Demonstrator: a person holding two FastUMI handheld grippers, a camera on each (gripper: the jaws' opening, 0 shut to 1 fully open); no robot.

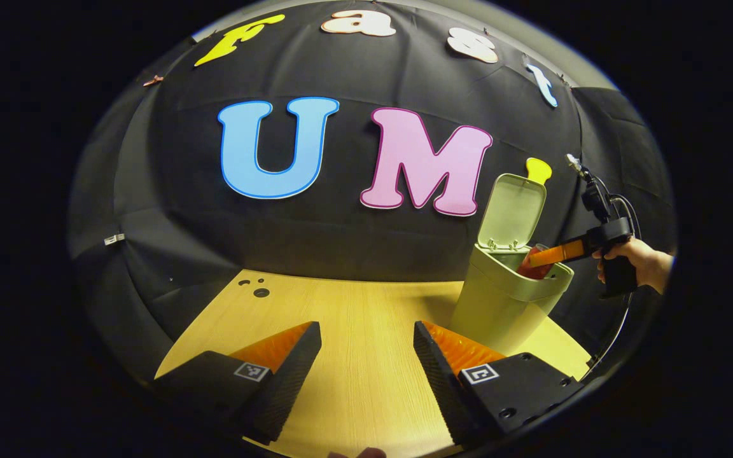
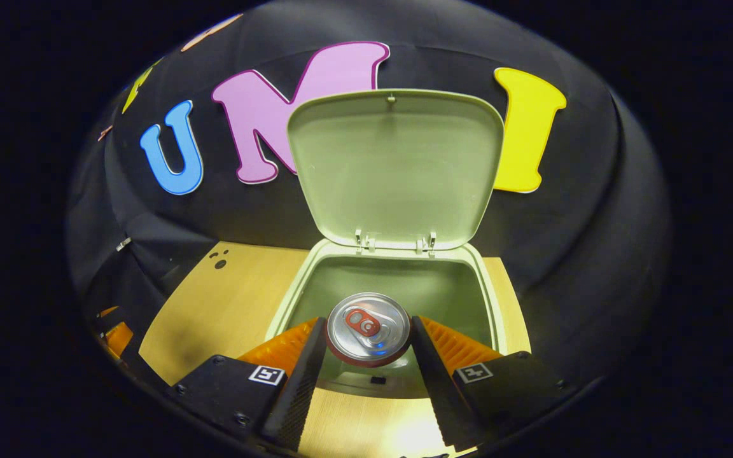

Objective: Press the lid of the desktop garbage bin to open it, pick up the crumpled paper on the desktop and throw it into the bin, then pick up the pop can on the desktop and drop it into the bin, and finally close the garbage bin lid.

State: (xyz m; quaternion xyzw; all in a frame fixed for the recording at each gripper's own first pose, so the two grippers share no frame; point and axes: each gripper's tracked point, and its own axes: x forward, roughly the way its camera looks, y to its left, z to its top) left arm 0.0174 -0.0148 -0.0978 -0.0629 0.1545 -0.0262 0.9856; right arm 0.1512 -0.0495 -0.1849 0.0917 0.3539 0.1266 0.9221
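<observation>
My right gripper clamped the pop can upright over the open bin, lid tipped back (clear drop path). My left gripper hung open, empty, above the table.

Open tabletop on the table ahead of the left gripper. Bin at right, upright lid walling its far side; mouth partly blocked by can.
</observation>
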